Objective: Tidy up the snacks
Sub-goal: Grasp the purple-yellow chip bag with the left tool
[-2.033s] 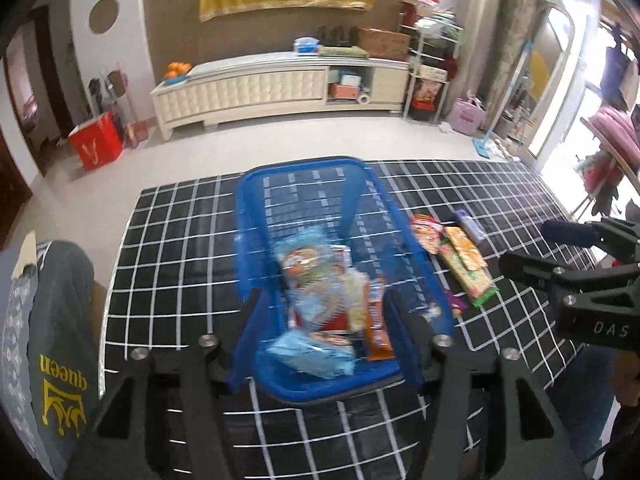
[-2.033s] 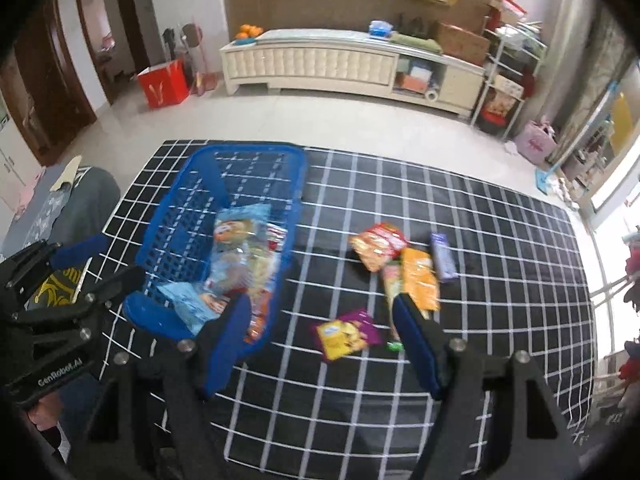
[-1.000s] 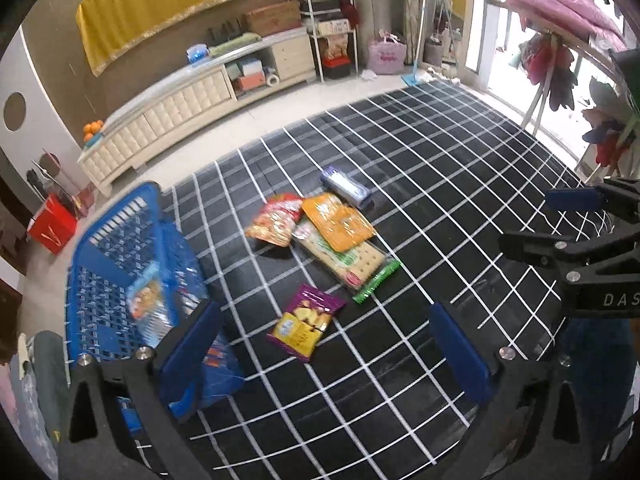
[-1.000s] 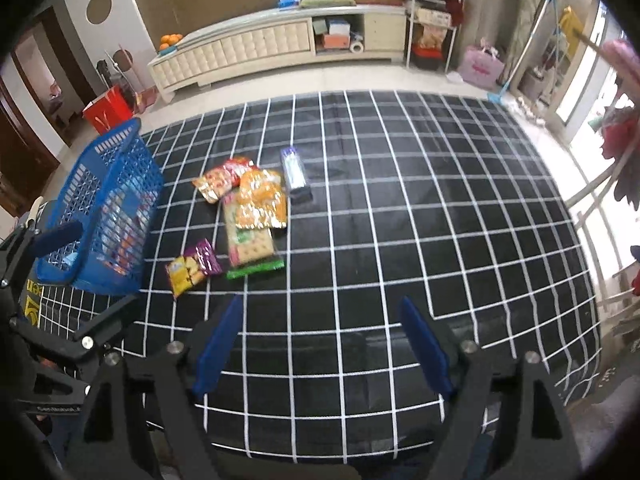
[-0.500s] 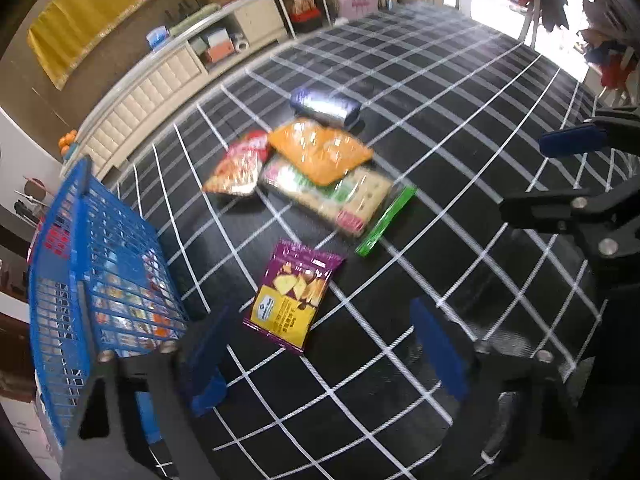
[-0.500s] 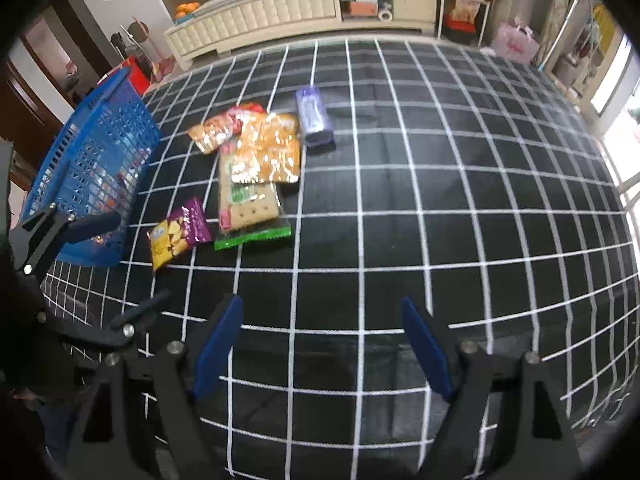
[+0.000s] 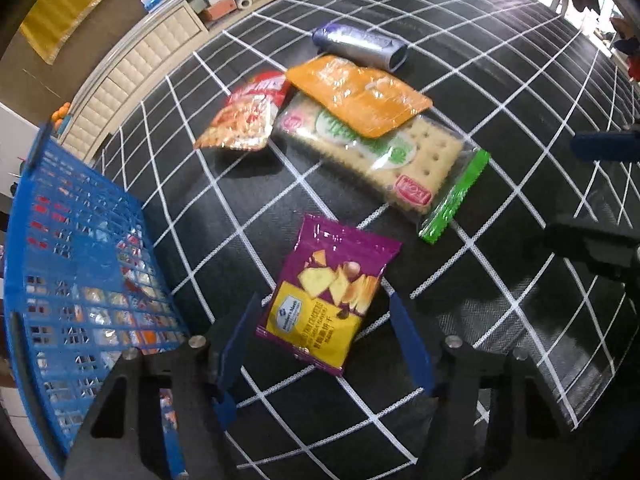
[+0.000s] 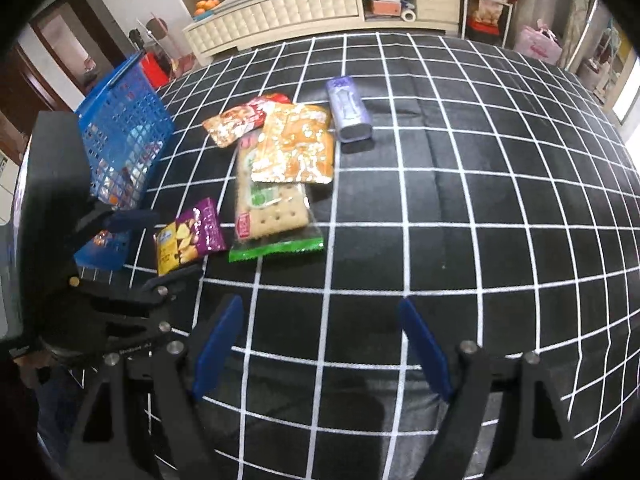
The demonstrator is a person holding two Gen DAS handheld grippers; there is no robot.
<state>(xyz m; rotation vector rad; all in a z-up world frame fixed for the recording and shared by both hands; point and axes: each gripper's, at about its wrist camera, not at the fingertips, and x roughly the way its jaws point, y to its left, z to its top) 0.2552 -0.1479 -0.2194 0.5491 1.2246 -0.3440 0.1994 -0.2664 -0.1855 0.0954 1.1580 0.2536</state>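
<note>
My left gripper point(image 7: 324, 344) has just been narrowing, still spread astride the purple cracker bag point(image 7: 328, 296), unpinched, so I can lift it into the blue basket point(image 7: 72, 264) alongside. Right gripper point(image 8: 320, 336) hangs spread, empty.

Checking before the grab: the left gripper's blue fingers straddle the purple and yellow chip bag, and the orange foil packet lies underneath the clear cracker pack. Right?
Not quite. The left gripper straddles the purple and yellow chip bag, but the orange foil packet lies on top of the clear cracker pack, as the left wrist view shows.
</note>
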